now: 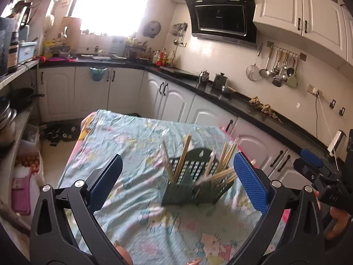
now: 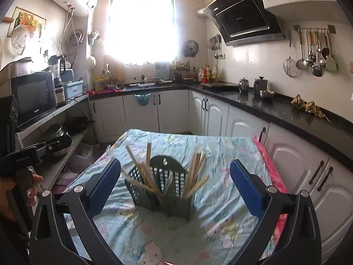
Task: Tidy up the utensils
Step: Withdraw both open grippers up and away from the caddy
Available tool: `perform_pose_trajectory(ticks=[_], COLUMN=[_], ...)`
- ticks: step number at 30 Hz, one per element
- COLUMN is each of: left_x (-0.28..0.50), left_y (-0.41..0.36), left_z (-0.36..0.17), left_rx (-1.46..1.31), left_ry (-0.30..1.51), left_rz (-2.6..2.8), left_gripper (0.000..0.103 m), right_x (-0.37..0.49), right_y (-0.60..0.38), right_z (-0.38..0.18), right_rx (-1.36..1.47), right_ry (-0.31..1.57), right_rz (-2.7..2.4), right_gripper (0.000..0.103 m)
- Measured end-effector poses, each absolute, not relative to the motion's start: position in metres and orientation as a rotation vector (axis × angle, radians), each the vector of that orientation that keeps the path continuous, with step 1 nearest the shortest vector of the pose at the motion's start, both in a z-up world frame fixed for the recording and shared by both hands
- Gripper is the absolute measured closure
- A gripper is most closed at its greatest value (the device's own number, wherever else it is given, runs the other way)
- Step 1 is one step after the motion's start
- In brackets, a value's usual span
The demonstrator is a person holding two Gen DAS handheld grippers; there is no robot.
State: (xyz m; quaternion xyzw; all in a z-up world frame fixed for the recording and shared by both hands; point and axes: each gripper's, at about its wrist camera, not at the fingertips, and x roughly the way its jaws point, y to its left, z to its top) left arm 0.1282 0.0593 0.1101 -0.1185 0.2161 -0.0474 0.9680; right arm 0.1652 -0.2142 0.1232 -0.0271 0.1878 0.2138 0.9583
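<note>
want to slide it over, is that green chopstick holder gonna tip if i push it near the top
Probably, yes. The holder looks like thin perforated plastic, so likely light. The chopsticks lean outward well above its rim, which raises the weight. It also stands on a wrinkled cloth that may snag its base. Pushing low seems safer.

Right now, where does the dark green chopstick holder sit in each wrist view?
Left wrist: the chopstick holder is lower centre-right, on the patterned cloth, between the open blue pads.
Right wrist: lower centre, framed by the pads.
Shared landmark: the black range hood, upper right in both.
</note>
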Motion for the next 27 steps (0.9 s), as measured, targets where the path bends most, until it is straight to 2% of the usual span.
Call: perform_pose_trajectory(ticks=[17,27], left_x=[0.095,0.066], left_y=[0.037,0.02], left_z=[0.032,0.003], left_rx=[-0.165,-0.128], left_ry=[0.609,0.58], left_rz=[-0.03,0.005], left_gripper=[0.01,0.01], right_x=[0.109,0.097], right_y=[-0.209,-0.213], right_z=[0.037,0.007], right_rx=[-0.054,-0.056], right_ry=[0.514,0.441], right_rz=[0.426,0.329], right_gripper=[0.007,0.007])
